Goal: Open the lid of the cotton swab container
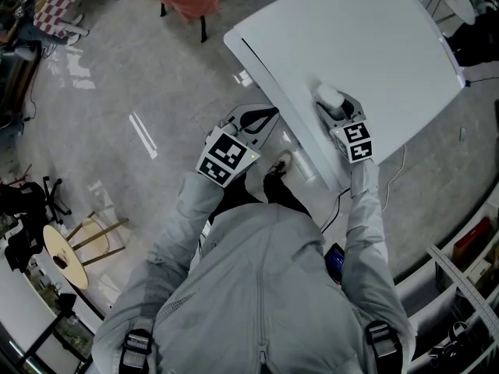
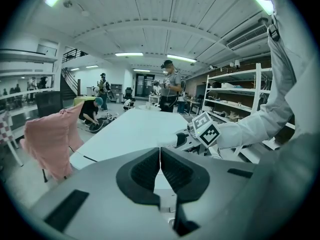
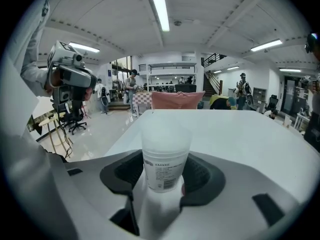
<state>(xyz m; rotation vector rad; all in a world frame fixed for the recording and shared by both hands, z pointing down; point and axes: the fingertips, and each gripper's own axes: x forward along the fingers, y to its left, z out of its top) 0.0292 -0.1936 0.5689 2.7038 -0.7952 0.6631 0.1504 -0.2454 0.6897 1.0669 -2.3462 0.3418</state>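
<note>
Steadying comes first: the right gripper [image 3: 163, 178] has its jaws wide about the container [image 3: 166, 160], pads against its sides, at the near edge of the table [image 1: 374, 45]. Next, I judge, the left gripper [image 2: 160, 170], closed on nothing, must open and take the lid [image 3: 166, 133]. Only the head view shows that gripper off the table, to the left; only the right gripper view shows the label [image 3: 162, 170].

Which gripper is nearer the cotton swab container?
Right. The right gripper has the cotton swab container between its jaws on the table; the left gripper is beyond the table's edge, apart from it, jaws together.
</note>
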